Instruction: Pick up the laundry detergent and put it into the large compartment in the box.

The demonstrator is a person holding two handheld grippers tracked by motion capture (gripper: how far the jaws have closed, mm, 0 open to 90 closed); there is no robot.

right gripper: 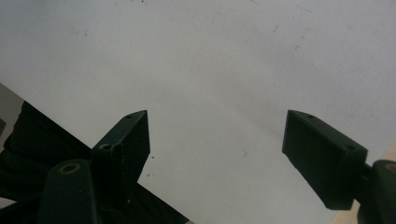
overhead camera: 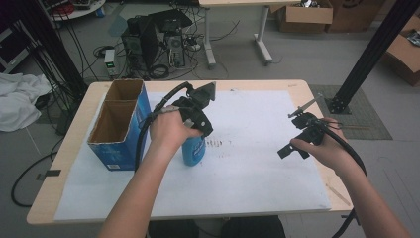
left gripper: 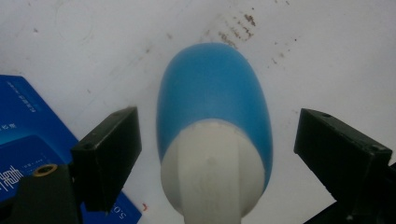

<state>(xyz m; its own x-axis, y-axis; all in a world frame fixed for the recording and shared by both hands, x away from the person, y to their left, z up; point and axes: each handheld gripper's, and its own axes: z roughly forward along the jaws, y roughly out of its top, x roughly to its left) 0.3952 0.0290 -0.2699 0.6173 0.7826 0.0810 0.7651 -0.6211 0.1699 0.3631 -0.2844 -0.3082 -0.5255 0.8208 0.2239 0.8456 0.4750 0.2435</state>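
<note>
My left gripper [left gripper: 217, 149] agape around a smooth, rounded blue bottle [left gripper: 215, 102] with white cap, untouching; my right gripper [right gripper: 217, 154] wide open over matte white paper [right gripper: 210, 56].

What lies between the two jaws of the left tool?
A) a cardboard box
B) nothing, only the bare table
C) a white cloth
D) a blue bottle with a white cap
D: in the left gripper view the blue bottle with its white cap sits in the gap of the open left tool, with space at both sides.
</note>
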